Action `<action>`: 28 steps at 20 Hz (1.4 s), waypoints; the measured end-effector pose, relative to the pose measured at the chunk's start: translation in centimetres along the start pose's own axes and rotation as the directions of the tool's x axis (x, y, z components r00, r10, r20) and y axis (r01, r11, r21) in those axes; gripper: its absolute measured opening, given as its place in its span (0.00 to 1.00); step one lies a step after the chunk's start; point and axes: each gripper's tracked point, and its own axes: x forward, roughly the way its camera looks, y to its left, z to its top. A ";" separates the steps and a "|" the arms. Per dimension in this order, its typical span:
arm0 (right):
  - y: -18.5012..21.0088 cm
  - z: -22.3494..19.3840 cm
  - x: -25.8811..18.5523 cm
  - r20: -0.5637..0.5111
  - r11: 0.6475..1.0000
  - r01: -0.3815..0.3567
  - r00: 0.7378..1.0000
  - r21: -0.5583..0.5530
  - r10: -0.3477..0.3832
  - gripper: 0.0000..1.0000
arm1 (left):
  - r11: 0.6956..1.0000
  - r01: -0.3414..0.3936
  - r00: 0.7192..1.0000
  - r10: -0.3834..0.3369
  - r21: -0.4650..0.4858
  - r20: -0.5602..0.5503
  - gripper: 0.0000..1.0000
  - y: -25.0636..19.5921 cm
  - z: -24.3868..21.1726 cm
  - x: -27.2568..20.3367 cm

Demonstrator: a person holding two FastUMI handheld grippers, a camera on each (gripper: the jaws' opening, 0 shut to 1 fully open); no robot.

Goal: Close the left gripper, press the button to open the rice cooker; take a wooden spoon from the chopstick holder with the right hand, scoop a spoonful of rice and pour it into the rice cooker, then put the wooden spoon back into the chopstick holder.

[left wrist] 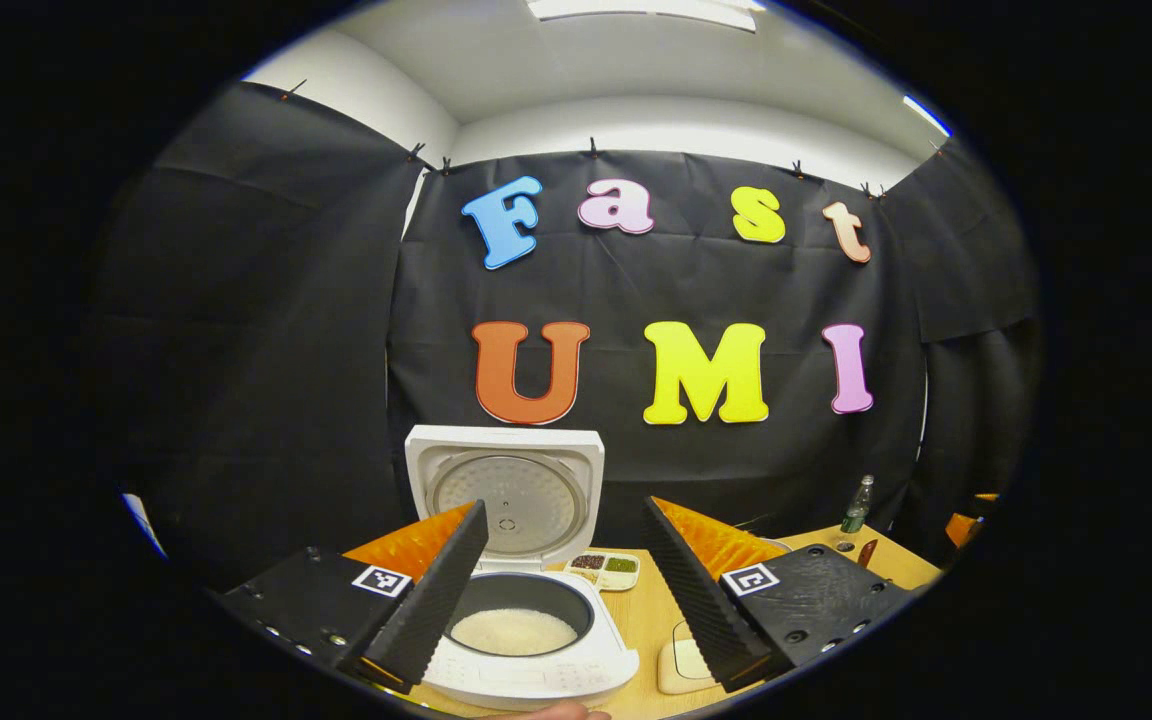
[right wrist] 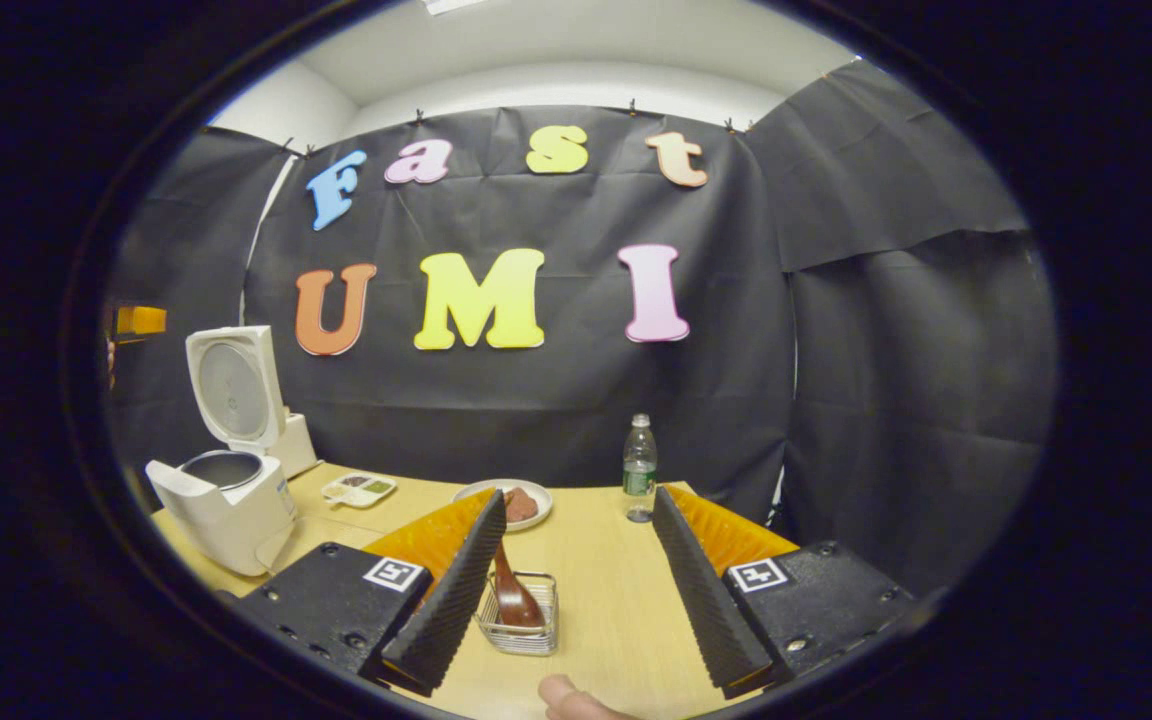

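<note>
With its lid raised upright, the rice cooker [left wrist: 526, 610] sits straight ahead of the left gripper [left wrist: 566, 590], white rice lying in its dark inner pot between the widely parted fingers. Beyond it rests a small divided dish [left wrist: 604, 570]. Ahead of the right gripper [right wrist: 576, 590], likewise spread wide and empty, the wooden spoon [right wrist: 511, 592] stands in the wire chopstick holder [right wrist: 521, 625] just inside its left finger. Farther off stand a plate [right wrist: 502, 500] and a water bottle [right wrist: 639, 468] on the wooden table [right wrist: 606, 600].
</note>
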 end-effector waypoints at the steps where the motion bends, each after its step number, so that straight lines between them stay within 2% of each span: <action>1: 0.1 -0.1 -0.6 0.000 1.000 -0.007 1.000 0.015 0.007 0.96 | 1.000 0.015 1.000 -0.015 0.008 0.008 0.98 0.1 0.5 0.7; 2: 0.3 -0.3 -1.1 0.002 1.000 -0.017 1.000 0.025 0.017 0.97 | 1.000 0.008 1.000 -0.009 0.019 0.013 0.97 0.9 1.0 1.6; 3: 0.2 -0.6 -1.2 -0.001 0.999 -0.019 1.000 0.028 0.019 0.96 | 1.000 0.000 1.000 -0.001 0.023 0.016 0.89 1.7 1.4 2.3; 4: -0.1 -0.8 -1.4 -0.004 1.000 -0.019 1.000 0.023 0.019 0.96 | 1.000 -0.008 1.000 0.008 0.020 0.016 0.96 2.2 1.9 3.1; 8: -0.2 -0.7 -2.3 0.007 0.999 -0.030 1.000 0.024 0.030 0.95 | 1.000 0.014 0.999 -0.015 0.008 0.030 0.94 2.6 3.7 6.6; 10: -0.2 -0.2 -2.7 0.025 0.999 -0.033 0.999 0.020 0.032 0.95 | 1.000 0.001 0.999 -0.001 0.008 0.042 0.94 3.5 4.7 9.2; 12: -0.2 0.3 -3.0 0.045 0.999 -0.032 0.998 0.012 0.032 0.95 | 1.000 0.028 0.998 -0.028 -0.005 0.056 0.94 3.4 5.4 11.9; 17: 1.6 0.1 -3.2 0.070 0.996 -0.079 0.995 0.033 0.077 0.96 | 0.998 0.002 0.999 0.000 -0.067 0.037 0.94 5.3 4.3 18.4; 19: 1.6 -0.1 -3.1 0.072 0.997 -0.073 0.995 0.019 0.071 0.96 | 0.999 0.004 1.000 -0.004 -0.033 0.008 0.94 5.9 3.3 20.6; 21: 1.2 0.1 -3.2 0.080 0.998 -0.053 0.995 0.019 0.052 0.96 | 0.999 -0.033 0.999 0.034 0.014 -0.024 0.94 7.2 2.1 22.3; 23: 1.3 0.2 -3.4 0.073 0.999 -0.047 0.996 0.021 0.045 0.96 | 0.999 -0.039 0.997 0.038 -0.011 -0.063 0.94 7.5 1.0 23.5; 24: 1.4 0.2 -3.7 0.069 0.999 -0.047 0.997 0.016 0.046 0.96 | 0.999 -0.035 0.996 0.033 -0.014 -0.084 0.83 7.6 0.5 23.9; 25: 1.4 0.4 -4.0 0.071 0.999 -0.041 0.997 0.009 0.041 0.96 | 0.999 -0.047 0.993 0.047 0.003 -0.105 0.94 8.3 -0.4 24.2; 26: 1.3 0.6 -4.3 0.075 0.999 -0.032 0.997 0.000 0.032 0.96 | 0.998 -0.056 0.988 0.057 0.014 -0.140 0.95 8.9 -1.5 24.3; 28: 1.4 1.3 -5.1 0.089 1.000 -0.019 0.996 -0.015 0.020 0.96 | 0.999 -0.045 0.991 0.048 0.024 -0.128 0.98 8.8 -1.0 24.1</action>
